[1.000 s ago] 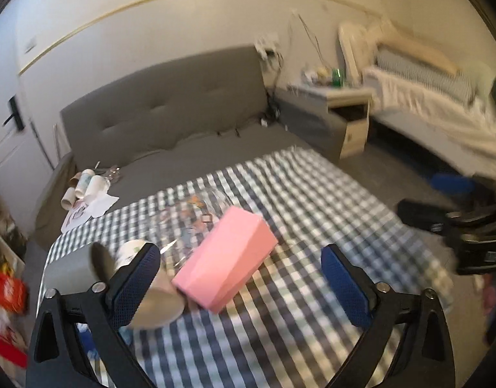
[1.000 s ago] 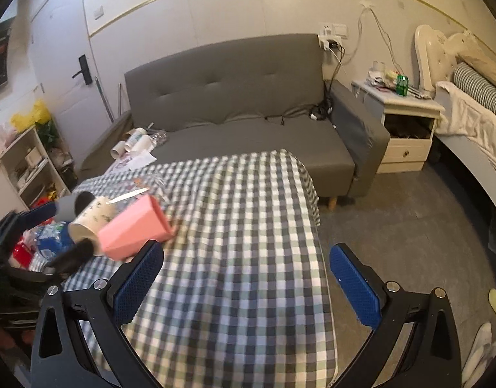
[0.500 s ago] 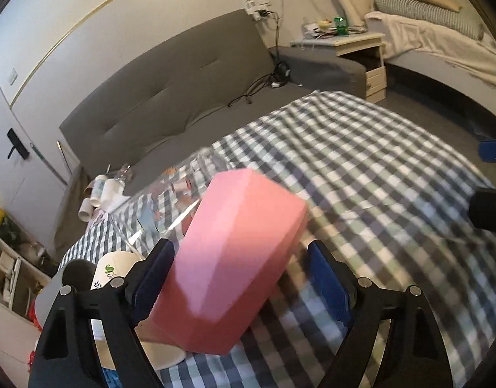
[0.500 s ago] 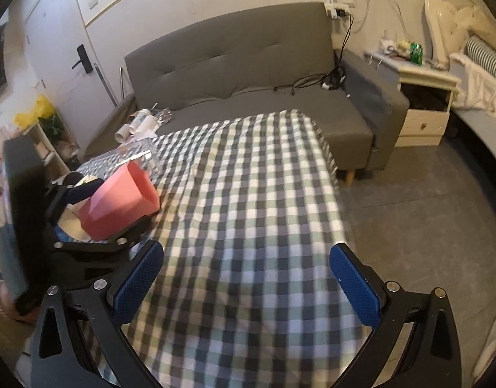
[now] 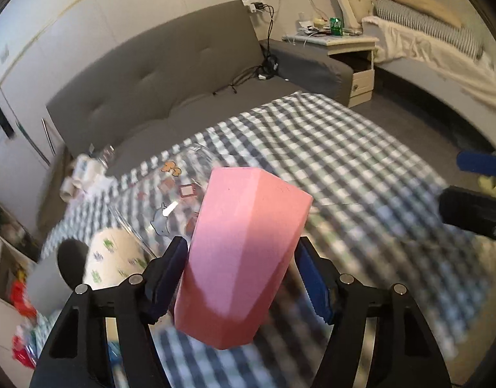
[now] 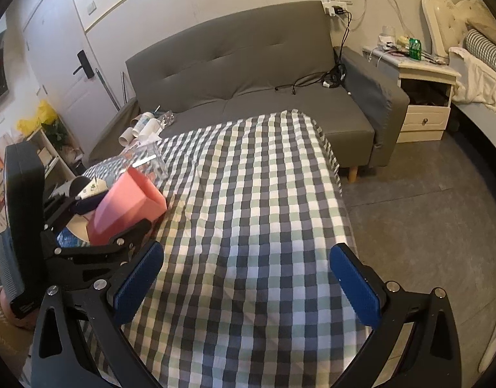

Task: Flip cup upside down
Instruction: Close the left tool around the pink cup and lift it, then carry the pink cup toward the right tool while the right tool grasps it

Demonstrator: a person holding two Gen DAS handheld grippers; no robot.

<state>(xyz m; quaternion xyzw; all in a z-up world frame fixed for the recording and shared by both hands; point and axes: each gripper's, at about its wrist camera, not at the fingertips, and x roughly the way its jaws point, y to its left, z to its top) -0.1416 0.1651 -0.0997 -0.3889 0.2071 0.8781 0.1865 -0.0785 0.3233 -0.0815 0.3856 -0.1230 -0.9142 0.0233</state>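
- The left tongs (image 5: 241, 278) were closed on the pink faceted cup (image 5: 244, 258), one blue pad against each side wall.
- The cup was held tilted above the left edge of the checkered tabletop (image 6: 254, 213), beside a clear glass jar (image 5: 183, 190) and a printed paper cup (image 5: 113, 258).
- The right tongs (image 6: 248, 278) stood wide apart, gripping nothing, over the tabletop.

Two forward wrist views, shared checked table (image 6: 248, 226)
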